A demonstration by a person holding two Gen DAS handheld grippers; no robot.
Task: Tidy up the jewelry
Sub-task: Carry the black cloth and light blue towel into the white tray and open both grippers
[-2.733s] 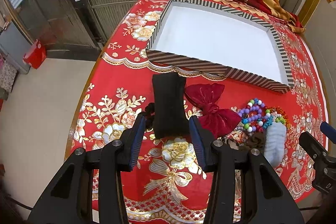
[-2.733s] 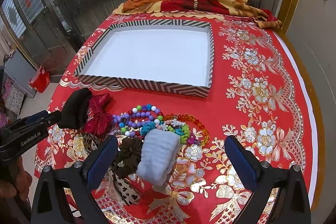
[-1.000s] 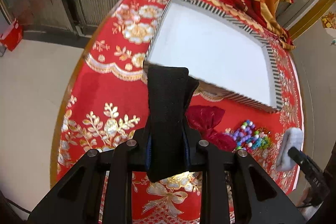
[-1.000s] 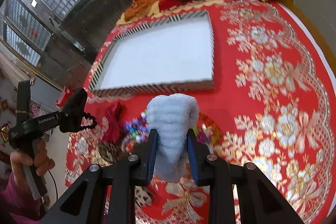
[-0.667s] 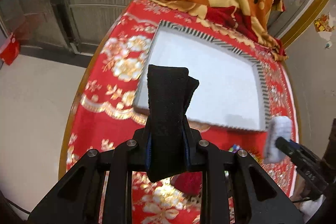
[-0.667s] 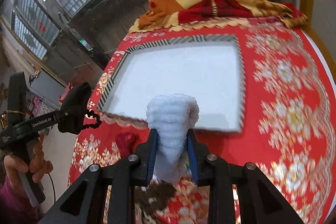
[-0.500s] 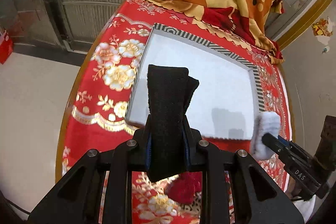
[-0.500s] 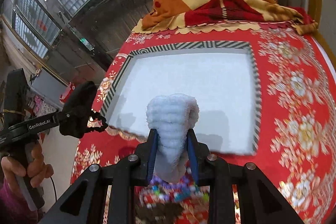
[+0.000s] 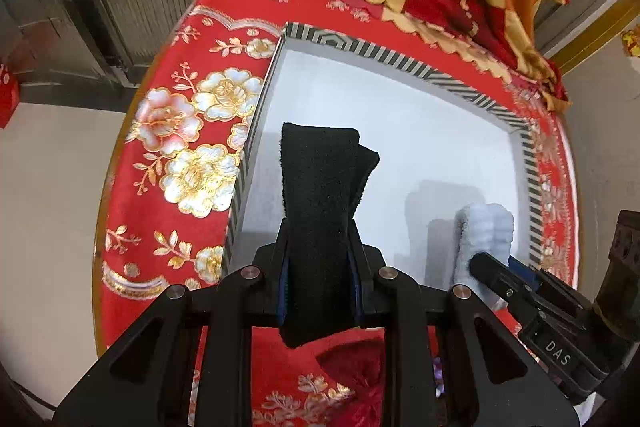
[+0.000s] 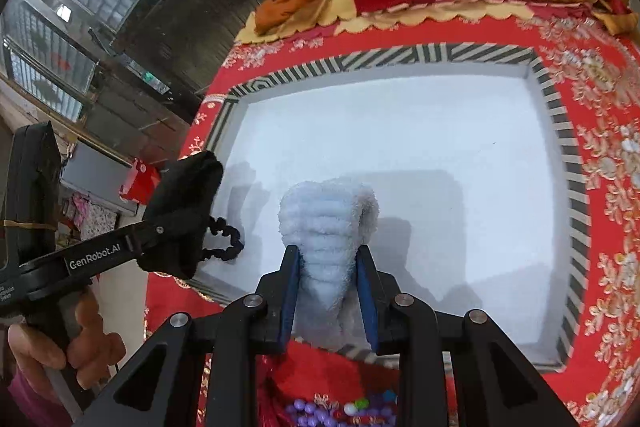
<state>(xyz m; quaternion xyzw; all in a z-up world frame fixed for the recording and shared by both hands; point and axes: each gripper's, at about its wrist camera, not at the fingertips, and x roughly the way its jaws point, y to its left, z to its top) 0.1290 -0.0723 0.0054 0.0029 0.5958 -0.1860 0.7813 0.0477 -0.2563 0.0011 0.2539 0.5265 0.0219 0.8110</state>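
Left wrist: left tool (image 9: 320,259) clamped on black hairband (image 9: 322,195), over striped tray (image 9: 400,55) near its left wall.
Right wrist: right tool (image 10: 328,287) gripping pale fluffy band (image 10: 326,227), over tray's near edge; beads (image 10: 340,409) below, probably on tabletop (image 10: 608,155).

The black hair band (image 9: 320,211) is matt, fuzzy cloth; the pale blue one (image 10: 328,223) is ribbed terry. The tray (image 10: 576,187) looks like striped card, matt white inside. The tablecloth (image 9: 160,163) is glossy red with gilt flowers
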